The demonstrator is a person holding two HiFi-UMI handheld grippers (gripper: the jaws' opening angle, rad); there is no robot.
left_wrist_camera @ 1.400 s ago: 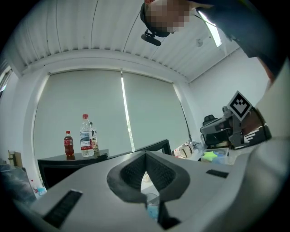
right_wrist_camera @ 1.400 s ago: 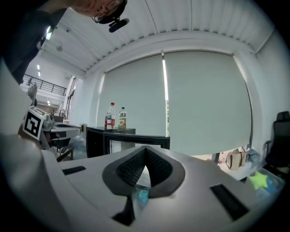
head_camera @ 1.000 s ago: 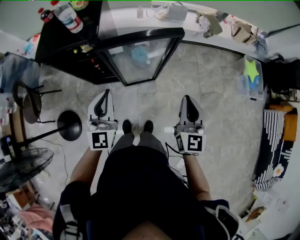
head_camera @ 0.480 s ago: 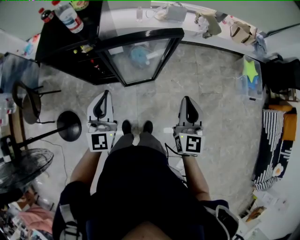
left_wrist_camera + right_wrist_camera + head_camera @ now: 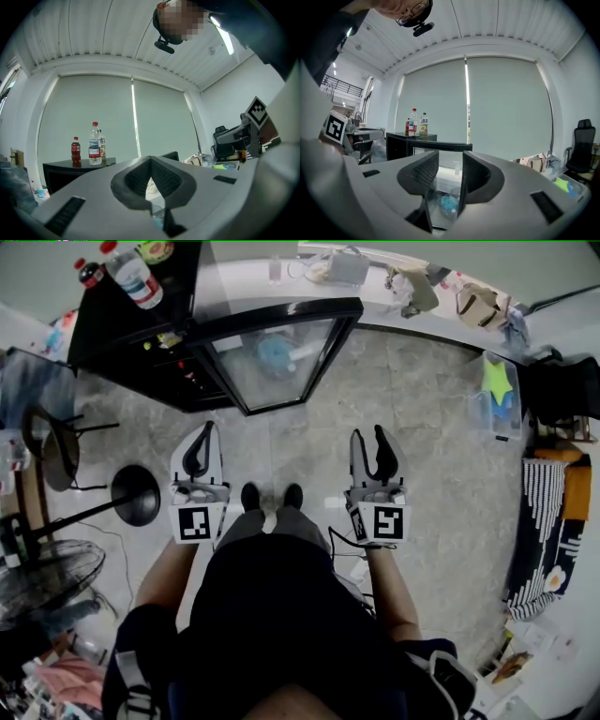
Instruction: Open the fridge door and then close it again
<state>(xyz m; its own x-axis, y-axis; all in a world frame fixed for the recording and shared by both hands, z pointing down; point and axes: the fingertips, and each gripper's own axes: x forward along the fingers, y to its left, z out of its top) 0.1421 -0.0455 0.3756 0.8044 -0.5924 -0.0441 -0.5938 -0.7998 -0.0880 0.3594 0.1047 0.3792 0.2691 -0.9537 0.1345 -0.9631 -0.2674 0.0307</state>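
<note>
Your right gripper [image 5: 449, 164] faces the fridge [image 5: 397, 148]. Its jaws have just been opening and now stand apart, with nothing between them. Through the gap you see the glass of the door [image 5: 440, 146], whose black top edge runs across just above the jaw tips. Low down behind the glass is a blue thing [image 5: 449, 204]. Three bottles [image 5: 414, 123] stand close together on the fridge top at left: one clear, one with a yellow label and a small dark red one. Pale blinds [image 5: 506, 103] fill the wall behind. A black chair [image 5: 583, 150] stands at far right, with bags [image 5: 533, 161] near it.
</note>
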